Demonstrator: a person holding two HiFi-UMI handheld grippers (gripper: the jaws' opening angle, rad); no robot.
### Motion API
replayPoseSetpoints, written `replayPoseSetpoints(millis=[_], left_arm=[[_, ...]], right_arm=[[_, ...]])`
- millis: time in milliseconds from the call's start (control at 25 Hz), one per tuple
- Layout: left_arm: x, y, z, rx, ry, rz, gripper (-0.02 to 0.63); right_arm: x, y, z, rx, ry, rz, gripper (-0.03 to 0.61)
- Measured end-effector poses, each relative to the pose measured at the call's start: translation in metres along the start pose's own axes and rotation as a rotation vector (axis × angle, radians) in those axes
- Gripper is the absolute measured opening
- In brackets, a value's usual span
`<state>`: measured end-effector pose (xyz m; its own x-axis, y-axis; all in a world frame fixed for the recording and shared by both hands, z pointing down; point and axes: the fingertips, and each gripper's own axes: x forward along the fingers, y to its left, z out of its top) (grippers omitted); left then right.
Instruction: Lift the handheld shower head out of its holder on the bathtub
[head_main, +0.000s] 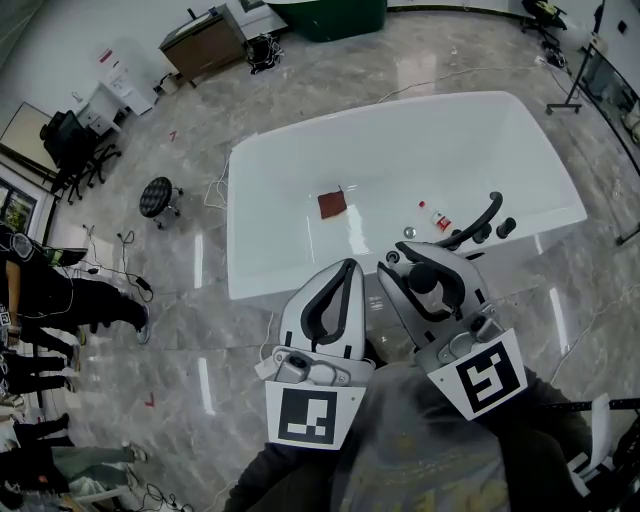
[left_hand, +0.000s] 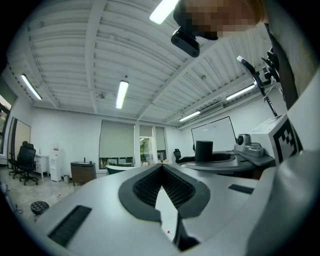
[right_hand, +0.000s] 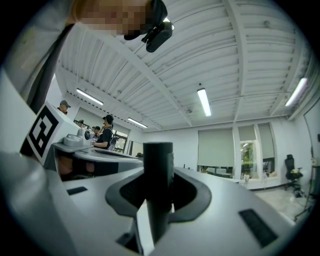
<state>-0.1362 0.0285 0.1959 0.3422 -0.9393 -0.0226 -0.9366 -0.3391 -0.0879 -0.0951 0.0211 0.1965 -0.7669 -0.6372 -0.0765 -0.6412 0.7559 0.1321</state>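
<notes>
A white bathtub (head_main: 260, 160) lies ahead of me in the head view. On its near right rim stand a curved black fitting (head_main: 478, 222) and black knobs (head_main: 505, 228). My right gripper (head_main: 415, 258) is shut on an upright black cylinder (head_main: 428, 281), seemingly the handle of the handheld shower head. In the right gripper view that cylinder (right_hand: 158, 175) stands clamped between the pads of the right gripper (right_hand: 159, 172). The left gripper (head_main: 348, 266) hovers beside it, just short of the tub's near wall. Its jaws meet at the tips, with nothing between them (left_hand: 161, 166). The black cylinder (left_hand: 203, 150) shows to the right there.
Inside the tub lie a brown square (head_main: 332, 204) and a small red-and-white item (head_main: 440, 220) near the drain. A round black stool (head_main: 157, 196) stands left of the tub on the marble floor. People (head_main: 60, 295) stand at the far left. A cabinet (head_main: 205, 42) is behind.
</notes>
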Motion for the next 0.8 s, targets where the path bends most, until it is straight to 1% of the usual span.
replayPoseSetpoints(millis=[800], left_arm=[[0.015,-0.006,-0.008,-0.015,0.026,-0.006,0.003]], right_arm=[[0.000,-0.017,-0.010,0.014,0.017,-0.008,0.109]])
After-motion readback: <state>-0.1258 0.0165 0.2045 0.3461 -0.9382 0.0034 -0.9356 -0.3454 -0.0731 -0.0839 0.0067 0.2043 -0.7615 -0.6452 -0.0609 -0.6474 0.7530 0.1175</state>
